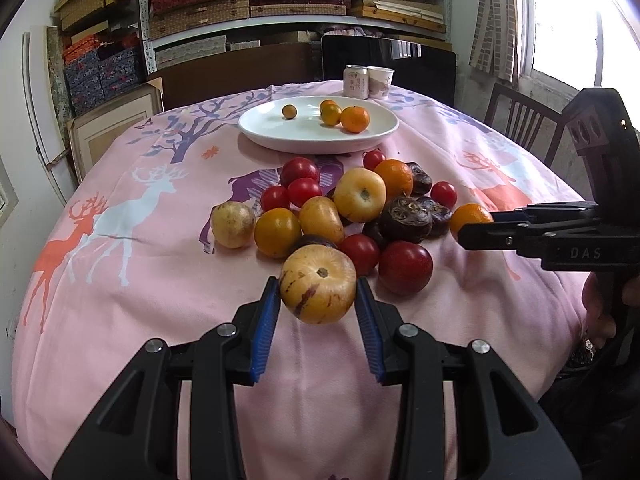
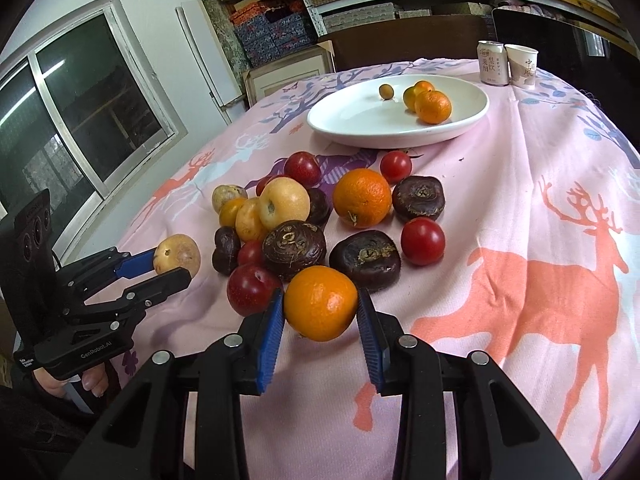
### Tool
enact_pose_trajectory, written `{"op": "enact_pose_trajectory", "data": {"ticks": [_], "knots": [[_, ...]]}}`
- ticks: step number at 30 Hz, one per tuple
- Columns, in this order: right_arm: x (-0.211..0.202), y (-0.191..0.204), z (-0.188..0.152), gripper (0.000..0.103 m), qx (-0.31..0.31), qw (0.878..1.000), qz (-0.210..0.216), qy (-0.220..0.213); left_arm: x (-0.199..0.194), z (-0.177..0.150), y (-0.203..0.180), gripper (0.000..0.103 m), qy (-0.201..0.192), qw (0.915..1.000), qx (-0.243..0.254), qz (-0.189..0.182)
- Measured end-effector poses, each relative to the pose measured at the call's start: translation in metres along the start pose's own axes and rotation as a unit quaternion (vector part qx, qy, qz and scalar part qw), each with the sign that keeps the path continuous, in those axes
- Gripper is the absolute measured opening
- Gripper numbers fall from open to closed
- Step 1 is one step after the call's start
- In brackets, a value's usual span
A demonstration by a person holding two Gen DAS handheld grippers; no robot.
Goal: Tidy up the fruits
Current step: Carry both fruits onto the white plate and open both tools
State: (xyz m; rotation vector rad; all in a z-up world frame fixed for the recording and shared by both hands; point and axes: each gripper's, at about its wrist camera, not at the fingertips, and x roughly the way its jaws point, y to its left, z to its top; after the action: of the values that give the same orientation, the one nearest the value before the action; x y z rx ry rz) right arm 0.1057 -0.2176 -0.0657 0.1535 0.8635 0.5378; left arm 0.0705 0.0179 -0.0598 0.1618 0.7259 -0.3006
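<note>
L claw (image 1: 318, 298): blue pads pinching a yellow fruit (image 1: 318, 286) w/ purple streaks, one pad on each side. Same grip seen from R wrist cam: L claw (image 2: 176, 266) at far left, fruit (image 2: 177, 254) between its tips. Fruit sits at near edge of the pile, just ahead of the claw.

R claw (image 2: 320, 306): pads pressed on an orange (image 2: 321, 303), both sides touching. From L wrist cam, R claw (image 1: 476, 226) comes in from the right, orange (image 1: 469, 217) at its tip, partly hidden by the finger. Can't tell from either view whether either fruit is clear of the cloth.

Pile, just beyond both claws on worktop (image 2: 520, 208) (pink deer-print cloth):
- plum (image 2: 253, 289), just left of R claw, touching its left pad or nearly so
- 2 dark brown fruits (image 2: 294, 249) (image 2: 366, 260) directly behind the held orange; a third (image 2: 419, 198) further back
- tomato (image 2: 423, 241), ahead-right of R claw
- big orange (image 2: 362, 197), mid-pile
- more yellow fruits and tomatoes behind, bunched together

Plate (image 2: 360, 128), white, well beyond pile: holds 4 small oranges (image 2: 433, 107), three clustered, one apart to the left.

Can (image 2: 494, 63) + paper cup (image 2: 521, 65) side by side behind plate, far edge.

Person's hand (image 2: 76, 384) on L claw's handle, fingers showing.
</note>
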Motion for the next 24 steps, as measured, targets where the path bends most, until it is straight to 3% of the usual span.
{"op": "enact_pose_trajectory", "data": {"ticks": [6,13,19,24], "knots": [[-0.014,-0.008,0.004,0.036,0.007,1.0,-0.009,-0.021,-0.004,0.003,0.001,0.037,-0.006,1.0,-0.001,0.0],[-0.055,-0.024,0.028,0.036,0.012,0.997,-0.03,-0.077,-0.011,0.022,0.007,0.037,-0.021,0.9998,-0.003,-0.002],[-0.072,-0.036,0.066,0.036,0.007,0.992,-0.051,-0.114,-0.005,0.067,0.025,0.037,-0.043,0.9987,-0.022,-0.016],[-0.056,-0.04,0.103,0.036,0.004,0.991,-0.054,-0.125,0.023,0.112,0.032,0.037,-0.044,0.9983,-0.03,-0.024]]}}
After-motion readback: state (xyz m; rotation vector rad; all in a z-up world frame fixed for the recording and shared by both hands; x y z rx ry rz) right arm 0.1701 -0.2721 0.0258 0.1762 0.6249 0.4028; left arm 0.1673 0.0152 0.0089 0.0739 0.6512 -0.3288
